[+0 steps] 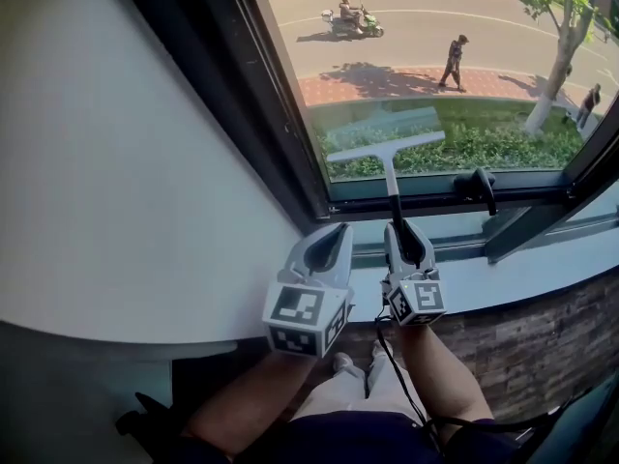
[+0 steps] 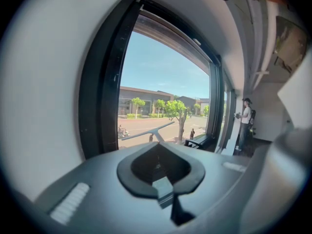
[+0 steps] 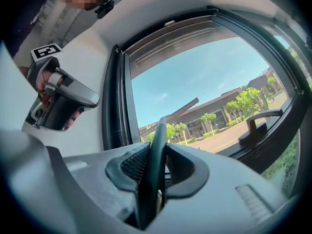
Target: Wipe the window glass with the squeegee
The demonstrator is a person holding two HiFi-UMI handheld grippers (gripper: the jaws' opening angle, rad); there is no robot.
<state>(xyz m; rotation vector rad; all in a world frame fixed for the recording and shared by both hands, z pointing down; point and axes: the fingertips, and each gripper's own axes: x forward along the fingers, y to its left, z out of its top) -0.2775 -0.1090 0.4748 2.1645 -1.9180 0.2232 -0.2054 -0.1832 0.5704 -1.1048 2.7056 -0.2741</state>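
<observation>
The squeegee (image 1: pixel 387 151) has a pale T-shaped blade and a dark handle (image 3: pixel 156 155). Its blade lies against the window glass (image 1: pixel 435 56) low on the pane. My right gripper (image 1: pixel 407 242) is shut on the handle, which runs up between its ribbed pads (image 3: pixel 134 165). The blade (image 3: pixel 181 111) shows as a slanted bar beyond the jaws in the right gripper view. My left gripper (image 1: pixel 327 249) hovers just left of the right one, shut with nothing in it. The squeegee's blade (image 2: pixel 146 130) appears past it in the left gripper view.
A dark window frame (image 1: pixel 261 133) borders the glass on the left. A black window handle (image 1: pixel 482 186) sits on the lower frame to the right of the squeegee. A white wall (image 1: pixel 106 162) fills the left. The sill (image 1: pixel 542 274) runs below, above a brick face.
</observation>
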